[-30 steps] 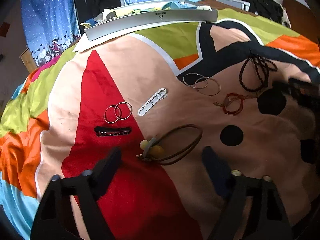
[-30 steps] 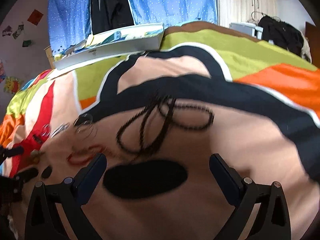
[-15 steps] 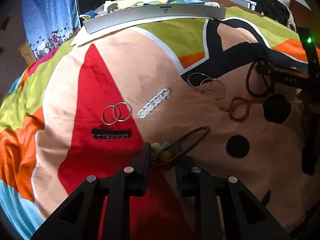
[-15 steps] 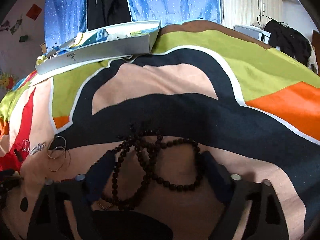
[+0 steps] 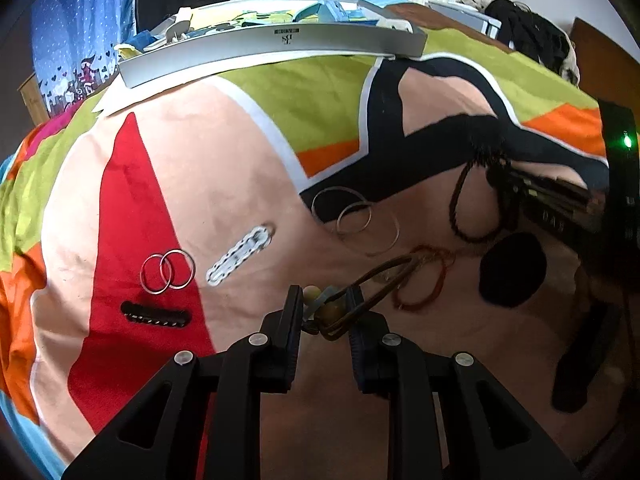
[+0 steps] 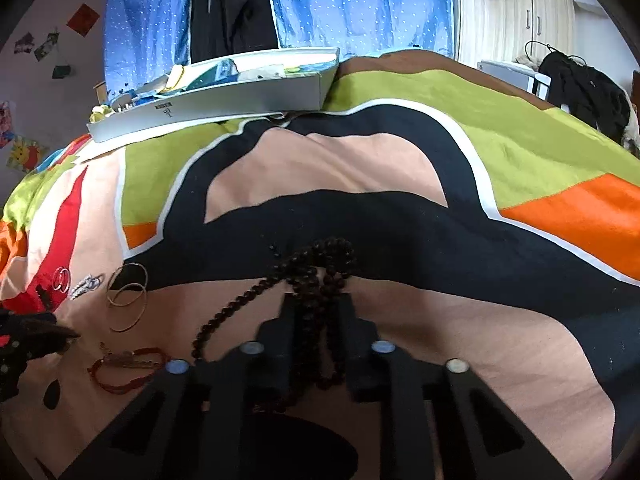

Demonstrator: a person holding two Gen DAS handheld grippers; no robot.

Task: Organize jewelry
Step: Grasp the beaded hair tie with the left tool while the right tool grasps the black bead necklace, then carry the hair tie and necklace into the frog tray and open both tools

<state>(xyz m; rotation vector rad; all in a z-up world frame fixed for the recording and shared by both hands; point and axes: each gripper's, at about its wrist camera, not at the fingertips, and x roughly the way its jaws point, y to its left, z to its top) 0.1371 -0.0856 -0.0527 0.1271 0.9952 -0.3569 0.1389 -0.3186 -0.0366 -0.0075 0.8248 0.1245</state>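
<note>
At the bottom centre of the left view, our left tongs pinch a brown cord necklace by its yellow beads. Beyond, on the bright bedspread, lie a black clip, two linked rings, a white clip and thin bangles. At the bottom centre of the right view, our right tongs grip dark prayer beads. A red bracelet lies lower left. A grey box sits at the upper left.
</note>
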